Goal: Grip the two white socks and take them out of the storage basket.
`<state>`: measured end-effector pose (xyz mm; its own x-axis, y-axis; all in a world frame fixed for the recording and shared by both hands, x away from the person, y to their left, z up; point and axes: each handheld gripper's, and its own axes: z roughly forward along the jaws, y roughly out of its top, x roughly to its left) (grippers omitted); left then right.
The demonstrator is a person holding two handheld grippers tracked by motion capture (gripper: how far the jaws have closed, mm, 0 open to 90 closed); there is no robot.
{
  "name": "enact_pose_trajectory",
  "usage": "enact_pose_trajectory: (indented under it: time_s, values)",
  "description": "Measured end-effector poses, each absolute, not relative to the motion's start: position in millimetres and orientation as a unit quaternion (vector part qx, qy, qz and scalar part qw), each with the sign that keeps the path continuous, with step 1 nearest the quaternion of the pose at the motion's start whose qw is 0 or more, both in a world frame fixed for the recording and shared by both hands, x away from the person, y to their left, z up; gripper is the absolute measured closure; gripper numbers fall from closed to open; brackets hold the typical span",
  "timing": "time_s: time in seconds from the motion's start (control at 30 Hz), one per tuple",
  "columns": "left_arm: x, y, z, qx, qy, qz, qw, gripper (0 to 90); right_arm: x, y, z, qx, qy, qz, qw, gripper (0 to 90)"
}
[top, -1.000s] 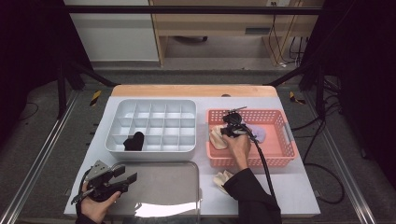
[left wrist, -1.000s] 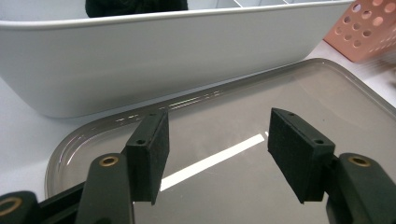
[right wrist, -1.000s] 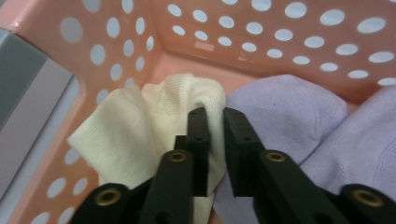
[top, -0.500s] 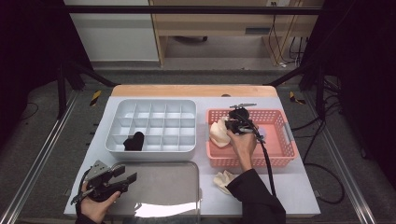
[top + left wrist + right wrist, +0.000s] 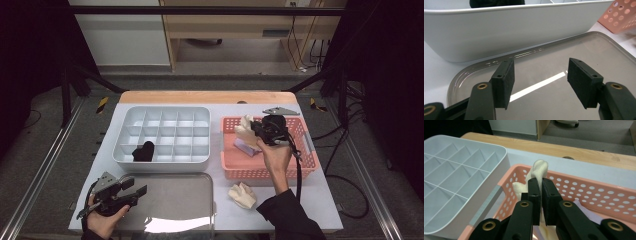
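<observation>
The right gripper (image 5: 540, 195) had its fingers pinched tight on a cream sock (image 5: 537, 171), held above the pink basket (image 5: 300, 167). It needed lifting clear of the rim before crossing to the white divided tray (image 5: 162, 132). The left gripper (image 5: 541, 82) hung wide open, empty, over the grey tray (image 5: 604, 55). No writing was legible.

Left gripper (image 5: 134, 192): black body, grey three-cornered plate on top, black cable at the rear. Two black arms, each with a brass-ringed pivot hole, end in flat rectangular pads (image 5: 505, 85) of matt black with small screw holes along the edge.

Right gripper (image 5: 256, 128): same black build, grey three-cornered plate, brass-ringed pivots, black cable trailing along the forearm.

Person: dark long sleeve (image 5: 290, 217) on the right arm, cuff at the wrist.
</observation>
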<state>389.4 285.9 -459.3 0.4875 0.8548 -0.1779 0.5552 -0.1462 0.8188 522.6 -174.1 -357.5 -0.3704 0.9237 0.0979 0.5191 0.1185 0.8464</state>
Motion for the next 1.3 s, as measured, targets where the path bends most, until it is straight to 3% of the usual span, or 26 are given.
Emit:
enact_pose_trajectory:
  time_s: [0.27, 0.67, 1.1, 1.3]
  values:
    - [389, 286, -459, 0.737, 0.479, 0.169, 0.446, 38.1, 505, -183, -340, 0.492, 0.703, 0.450, 0.247, 86.4]
    - [389, 286, -459, 0.737, 0.480, 0.168, 0.445, 38.1, 450, -182, -311, 0.433, 0.710, 0.499, 0.245, 86.4]
    - [389, 285, -460, 0.738, 0.479, 0.170, 0.443, 38.1, 395, -196, -316, 0.405, 0.715, 0.523, 0.227, 86.4]
    - [389, 285, -459, 0.738, 0.480, 0.170, 0.444, 38.1, 377, -204, -334, 0.410, 0.721, 0.516, 0.213, 86.4]
